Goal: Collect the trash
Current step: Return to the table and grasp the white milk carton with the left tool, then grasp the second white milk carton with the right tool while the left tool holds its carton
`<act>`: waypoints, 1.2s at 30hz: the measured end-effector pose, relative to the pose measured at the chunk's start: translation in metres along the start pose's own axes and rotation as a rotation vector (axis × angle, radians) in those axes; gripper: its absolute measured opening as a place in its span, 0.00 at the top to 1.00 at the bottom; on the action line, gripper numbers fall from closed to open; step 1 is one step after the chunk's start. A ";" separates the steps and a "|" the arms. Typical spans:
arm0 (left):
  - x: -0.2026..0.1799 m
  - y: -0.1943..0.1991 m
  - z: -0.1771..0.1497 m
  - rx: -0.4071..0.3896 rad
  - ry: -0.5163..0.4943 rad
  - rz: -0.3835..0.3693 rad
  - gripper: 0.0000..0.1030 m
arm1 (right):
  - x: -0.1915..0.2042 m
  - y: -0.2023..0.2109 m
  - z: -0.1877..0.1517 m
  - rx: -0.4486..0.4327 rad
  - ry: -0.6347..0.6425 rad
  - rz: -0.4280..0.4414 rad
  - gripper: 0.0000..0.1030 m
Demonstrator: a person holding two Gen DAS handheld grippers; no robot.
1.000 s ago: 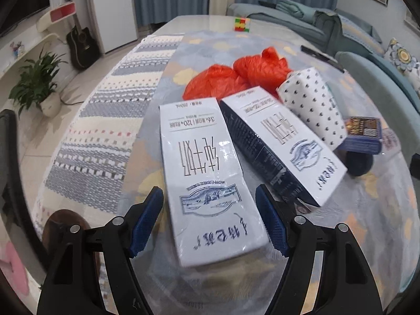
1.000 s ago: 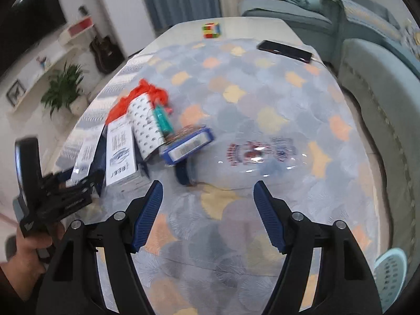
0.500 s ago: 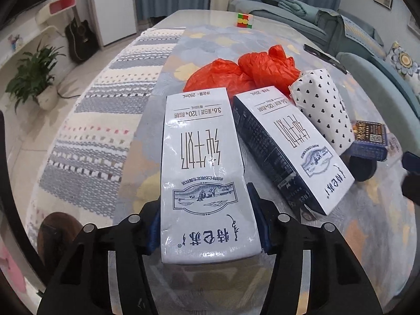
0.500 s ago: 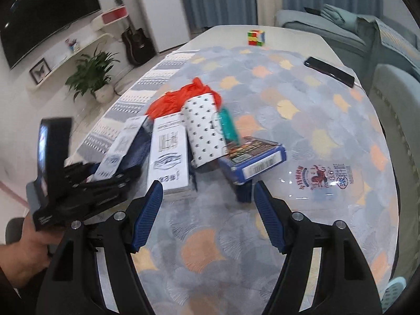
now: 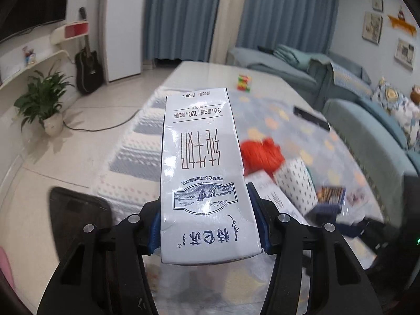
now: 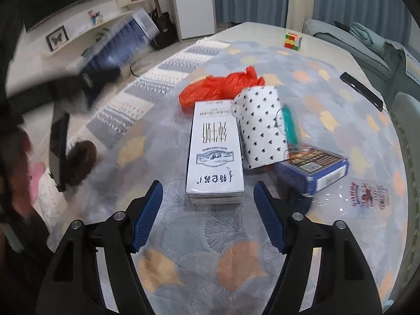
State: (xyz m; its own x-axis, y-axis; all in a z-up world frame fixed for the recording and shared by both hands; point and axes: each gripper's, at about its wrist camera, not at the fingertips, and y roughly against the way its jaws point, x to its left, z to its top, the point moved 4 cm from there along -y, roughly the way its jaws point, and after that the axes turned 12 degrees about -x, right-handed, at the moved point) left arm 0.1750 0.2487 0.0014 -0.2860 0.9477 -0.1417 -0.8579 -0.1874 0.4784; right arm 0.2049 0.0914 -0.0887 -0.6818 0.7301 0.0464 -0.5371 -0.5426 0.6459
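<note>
Patterned table [image 6: 236, 262]; teal sofa [image 5: 367, 131] beside

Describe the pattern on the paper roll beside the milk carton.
White with small dark hearts on the paper roll; clearest in the right wrist view.

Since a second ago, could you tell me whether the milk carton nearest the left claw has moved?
Yes. The milk carton has left the table and risen; clamped in the left claw, its far end now stands against the floor and rug.

black gripper arms [image 6: 207, 218] – silver screws | blue ribbed fingers [image 6: 147, 218]
</note>
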 end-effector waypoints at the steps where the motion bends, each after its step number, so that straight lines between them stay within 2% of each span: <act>1: 0.006 0.002 0.004 -0.007 0.014 0.005 0.48 | 0.000 -0.005 -0.001 0.010 0.006 -0.006 0.34; 7: 0.020 0.001 0.013 -0.014 0.053 0.026 0.48 | -0.005 -0.034 -0.004 0.050 -0.013 -0.049 0.34; 16: 0.011 0.007 0.008 -0.051 -0.037 0.044 0.48 | -0.003 -0.072 -0.004 0.102 -0.024 -0.125 0.35; 17: 0.011 0.007 0.007 -0.052 -0.042 0.045 0.48 | -0.003 -0.073 -0.003 0.101 -0.025 -0.133 0.36; 18: 0.011 0.006 0.007 -0.050 -0.046 0.045 0.48 | -0.001 -0.073 -0.001 0.109 -0.033 -0.126 0.44; 19: 0.011 0.006 0.006 -0.048 -0.048 0.045 0.48 | 0.000 -0.072 0.000 0.111 -0.038 -0.130 0.44; 22: 0.013 0.007 0.005 -0.044 -0.044 0.043 0.48 | 0.000 -0.056 0.009 0.075 -0.077 -0.125 0.48; 28: 0.007 0.013 0.007 -0.059 -0.061 0.026 0.48 | -0.002 0.003 0.022 -0.066 -0.103 -0.104 0.48; 36: -0.028 0.025 0.002 -0.104 -0.153 -0.008 0.48 | -0.029 0.073 0.013 -0.232 -0.102 -0.201 0.48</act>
State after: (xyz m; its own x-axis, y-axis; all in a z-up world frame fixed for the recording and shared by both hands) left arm 0.1621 0.2181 0.0191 -0.2172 0.9761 -0.0076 -0.9017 -0.1977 0.3845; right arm 0.1922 0.0360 -0.0329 -0.5035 0.8638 0.0193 -0.7627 -0.4549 0.4597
